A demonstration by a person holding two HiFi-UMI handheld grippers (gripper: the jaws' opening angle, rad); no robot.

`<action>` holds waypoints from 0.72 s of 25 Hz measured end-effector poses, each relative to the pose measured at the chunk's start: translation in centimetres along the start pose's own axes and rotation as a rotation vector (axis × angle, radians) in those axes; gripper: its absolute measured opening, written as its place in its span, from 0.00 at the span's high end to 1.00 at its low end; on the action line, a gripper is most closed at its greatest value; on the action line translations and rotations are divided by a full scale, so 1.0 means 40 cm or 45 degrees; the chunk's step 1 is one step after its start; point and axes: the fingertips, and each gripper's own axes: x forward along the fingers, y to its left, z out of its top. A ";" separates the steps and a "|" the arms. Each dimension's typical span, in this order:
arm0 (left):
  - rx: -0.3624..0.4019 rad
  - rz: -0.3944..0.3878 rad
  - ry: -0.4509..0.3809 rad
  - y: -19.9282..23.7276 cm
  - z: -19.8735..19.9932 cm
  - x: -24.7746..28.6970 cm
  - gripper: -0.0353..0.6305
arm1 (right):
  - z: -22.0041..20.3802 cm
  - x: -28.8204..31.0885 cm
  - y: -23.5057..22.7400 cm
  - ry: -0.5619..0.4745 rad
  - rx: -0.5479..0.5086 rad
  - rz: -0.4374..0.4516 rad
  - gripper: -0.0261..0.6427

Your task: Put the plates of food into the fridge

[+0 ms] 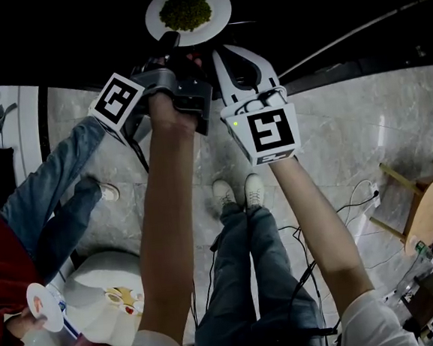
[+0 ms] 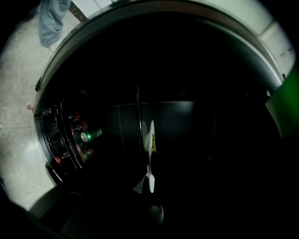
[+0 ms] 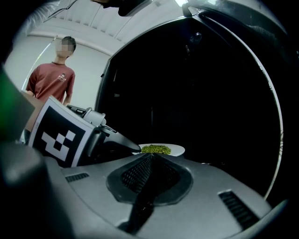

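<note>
Pale marble floor [image 1: 334, 143] is lying underfoot, with the dark fridge [image 1: 54, 39] gaping ahead. The right gripper [image 1: 227, 58] is hovering clenched and empty. The left gripper [image 1: 168, 38] is pinching the rim of a round, glossy white plate [image 1: 216, 12] of green food [image 1: 185, 11] inside the fridge — this one-edge hold is risking a tilt and spill.

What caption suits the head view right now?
Left claw holds a white plate of green food inside the dark fridge.

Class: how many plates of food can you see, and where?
1. The plate of green food, gripped at its rim by the left claw, inside the dark fridge; others may be hidden.
</note>
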 end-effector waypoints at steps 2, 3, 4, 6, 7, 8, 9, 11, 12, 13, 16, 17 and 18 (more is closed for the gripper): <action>0.011 -0.008 0.009 -0.004 -0.001 0.003 0.92 | -0.004 0.010 0.002 0.002 0.009 0.018 0.95; 0.013 -0.012 0.012 -0.005 -0.001 0.003 0.92 | -0.006 0.015 0.004 0.002 0.007 0.027 0.95; 0.013 -0.015 0.015 -0.007 -0.002 0.004 0.92 | -0.006 0.019 0.006 0.001 0.003 0.035 0.95; 0.008 -0.021 0.022 -0.012 -0.005 0.004 0.92 | -0.004 0.025 0.010 -0.003 -0.001 0.053 0.95; 0.001 -0.022 0.028 -0.014 -0.008 0.005 0.92 | -0.002 0.027 0.013 -0.005 -0.006 0.064 0.95; -0.006 -0.021 0.036 -0.016 -0.011 0.005 0.92 | -0.001 0.030 0.016 -0.006 -0.013 0.076 0.95; -0.011 -0.017 0.044 -0.017 -0.013 0.005 0.92 | 0.000 0.034 0.018 -0.005 -0.017 0.087 0.95; -0.003 -0.004 0.061 -0.018 -0.018 0.006 0.92 | 0.002 0.040 0.021 -0.004 -0.021 0.101 0.95; 0.006 0.002 0.070 -0.019 -0.020 0.006 0.92 | 0.003 0.042 0.021 -0.004 -0.023 0.105 0.95; 0.013 0.004 0.079 -0.020 -0.021 0.007 0.92 | 0.003 0.043 0.021 -0.004 -0.025 0.107 0.95; 0.005 -0.002 0.099 -0.021 -0.025 0.009 0.92 | 0.000 0.045 0.014 -0.001 -0.020 0.104 0.95; 0.001 -0.003 0.103 -0.021 -0.026 0.009 0.92 | -0.001 0.045 0.013 -0.001 -0.020 0.106 0.95; 0.001 -0.005 0.109 -0.021 -0.028 0.010 0.92 | -0.001 0.045 0.013 -0.001 -0.023 0.112 0.95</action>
